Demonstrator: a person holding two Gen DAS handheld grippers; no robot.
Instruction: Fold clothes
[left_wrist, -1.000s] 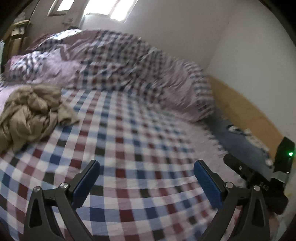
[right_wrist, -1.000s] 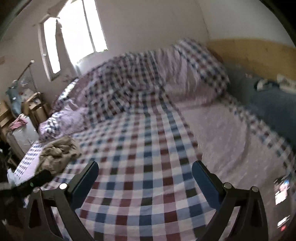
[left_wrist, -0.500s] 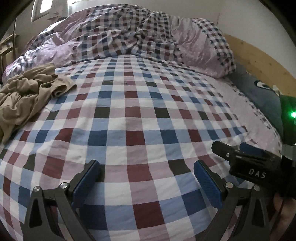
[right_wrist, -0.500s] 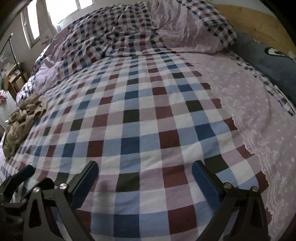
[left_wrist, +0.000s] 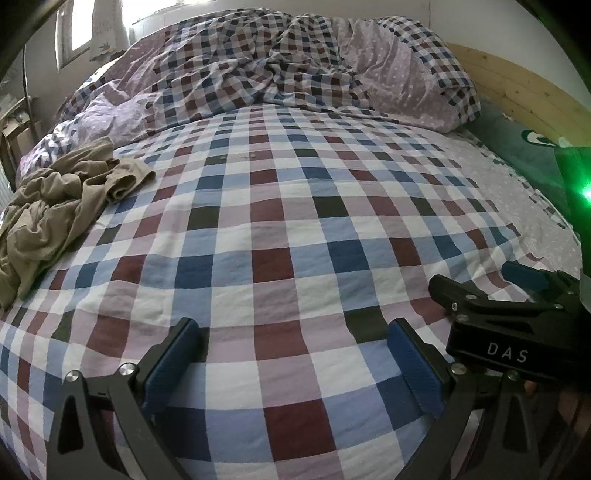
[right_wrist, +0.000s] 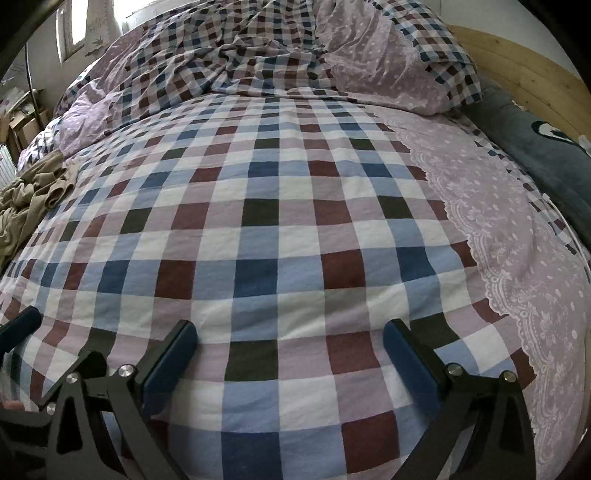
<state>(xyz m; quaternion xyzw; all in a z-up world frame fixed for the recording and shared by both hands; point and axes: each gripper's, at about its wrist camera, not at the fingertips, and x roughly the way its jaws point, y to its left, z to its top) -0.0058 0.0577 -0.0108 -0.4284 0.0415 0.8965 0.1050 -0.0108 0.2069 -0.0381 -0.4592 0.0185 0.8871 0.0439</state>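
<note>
Clothes (left_wrist: 62, 199) under inspection: one crumpled tan heap, lying at about 9 o'clock in my left wrist view, on the left part of the bed (left_wrist: 273, 229). I count one heap; how many garments it holds I cannot tell, as the folds hide any seams. My right wrist view shows the same heap at about 10 o'clock, at the frame's edge. Nothing is folded yet; I judge the task not begun.

Left tool (left_wrist: 295, 354): released, jaws spread wide, holding nothing, hovering low over the checked cover near the bed's front edge. Right tool (right_wrist: 291, 354): likewise released and empty, over the same cover. It also shows at about 4 o'clock in the left view, just beside my left tool, so the two sit side by side. Both are well apart from the heap. I judge this a ready posture, with jaws spread for a first pinch of cloth and the broad flat middle of the bed kept free as the folding surface.

Count of other items: one checked duvet (left_wrist: 258, 66) bunched at 12 o'clock, likely pushed back to free the flat area; one dotted pillow (left_wrist: 406, 88) at 1 o'clock; one dark cushion (right_wrist: 535, 147) along the wooden headboard (left_wrist: 517, 96) at 2 o'clock; one window (left_wrist: 74, 40) at 11 o'clock.

Next, in my judgement, the left tool must travel toward 9 o'clock to reach the heap.
</note>
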